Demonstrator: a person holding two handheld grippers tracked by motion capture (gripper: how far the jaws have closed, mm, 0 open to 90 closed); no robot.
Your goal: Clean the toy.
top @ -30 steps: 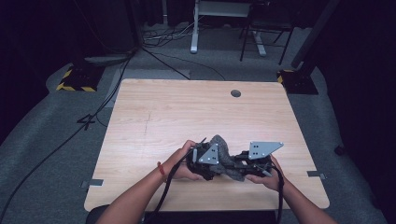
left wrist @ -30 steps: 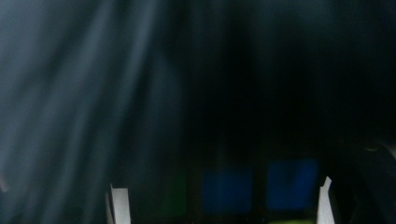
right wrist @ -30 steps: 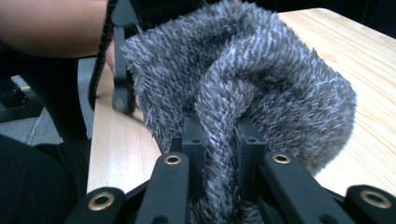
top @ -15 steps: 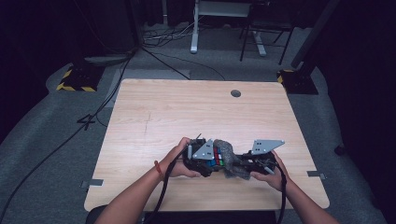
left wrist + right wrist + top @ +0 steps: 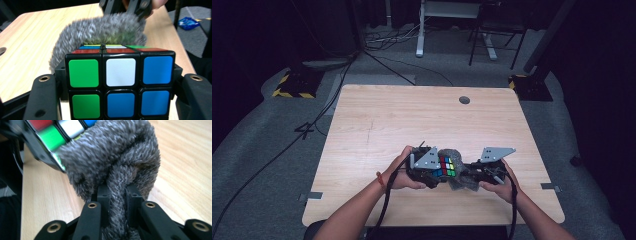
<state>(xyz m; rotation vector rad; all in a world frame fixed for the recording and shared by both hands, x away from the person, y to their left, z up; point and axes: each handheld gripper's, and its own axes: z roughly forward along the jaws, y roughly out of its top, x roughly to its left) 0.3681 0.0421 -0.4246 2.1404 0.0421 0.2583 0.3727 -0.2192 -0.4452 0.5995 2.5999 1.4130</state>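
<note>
Landmark: I take the puzzle cube (image 5: 446,166) as my reference — it sits near the front edge of the desk (image 5: 422,120), a little right of the middle, between my two grippers.

Cube: held up off the desk top as far as I can judge; in the left gripper view its near face (image 5: 120,85) shows green, white and blue squares, with a red row on the face above.

Left gripper (image 5: 426,170): just left of the cube, its fingers (image 5: 43,100) clamped on the cube's two sides — closed to the cube's width, holding it.

Grey cloth (image 5: 459,175): a fuzzy grey wad pressed against the cube's far and right side; in the left gripper view it arches over the cube's top edge (image 5: 100,31).

Right gripper (image 5: 482,172): just right of the cube, its fingers (image 5: 103,195) drawn in narrow and pinching a bunched fold of the cloth (image 5: 117,162) between them.

Contact: in the right gripper view the cloth lies touching the cube's coloured squares (image 5: 53,135) at the upper left.

Hands: my left hand (image 5: 399,172) wraps the left gripper, my right hand (image 5: 502,180) the right one, both on the near side of the cube.

Desk hole: a round grommet (image 5: 464,100) well beyond the cube, near the far edge.
</note>
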